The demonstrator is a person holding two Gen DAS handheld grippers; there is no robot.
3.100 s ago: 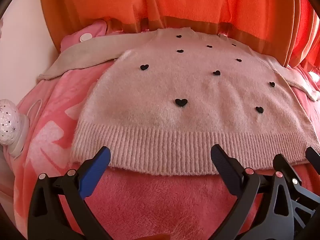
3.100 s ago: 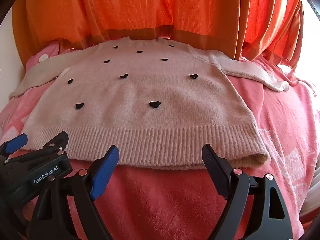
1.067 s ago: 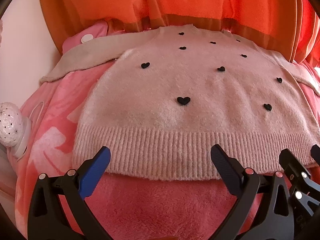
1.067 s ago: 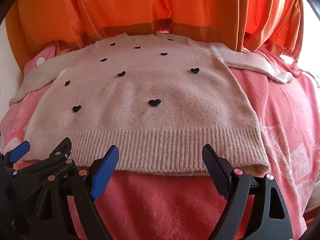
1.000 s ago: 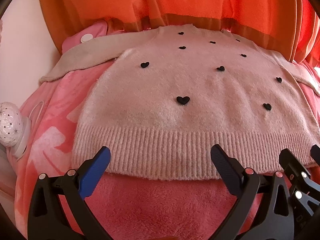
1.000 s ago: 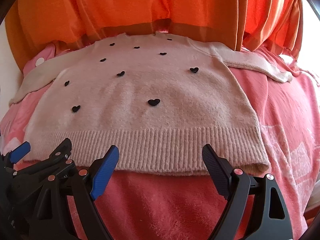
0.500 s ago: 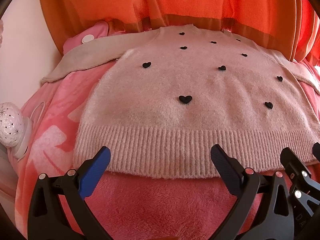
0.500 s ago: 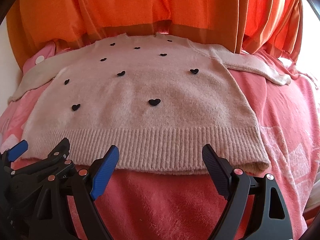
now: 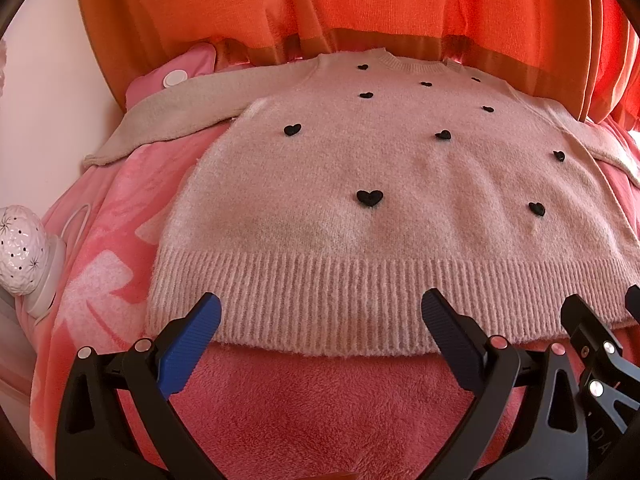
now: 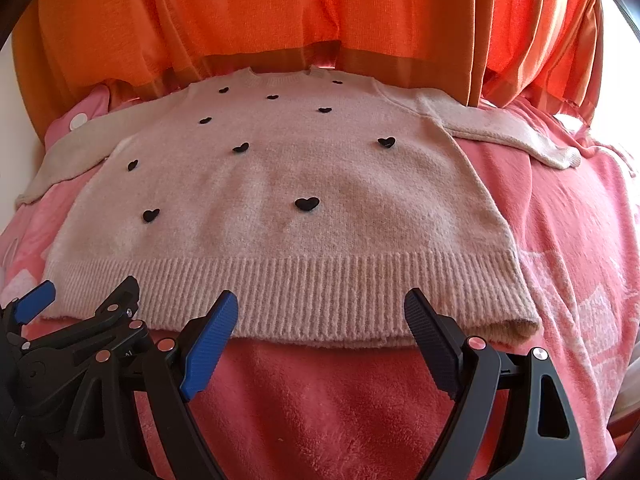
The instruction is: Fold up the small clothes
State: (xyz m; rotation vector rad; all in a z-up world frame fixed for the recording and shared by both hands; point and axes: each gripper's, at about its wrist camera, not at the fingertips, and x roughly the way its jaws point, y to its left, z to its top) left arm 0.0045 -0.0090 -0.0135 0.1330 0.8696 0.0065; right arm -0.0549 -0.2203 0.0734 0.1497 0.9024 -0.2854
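With the sweater (image 9: 392, 208) flat and unfolded, both grippers, left (image 9: 320, 330) and right (image 10: 320, 320), jaws apart at the 6 o'clock hem: pinch both knit layers, lift evenly toward 12.

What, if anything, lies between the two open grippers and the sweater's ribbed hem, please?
Nothing visible: only bare pink blanket lies between the left gripper, the right gripper and the sweater hem.

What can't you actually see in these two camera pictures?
- Pale pink knitted sweater with black hearts: its back, hidden underneath, both views.
- Its right sleeve cuff: cut off by the frame edge, left wrist view.
- What lies behind the orange curtain: covered, both views.
- White patterned lamp: partly cut off, left wrist view.
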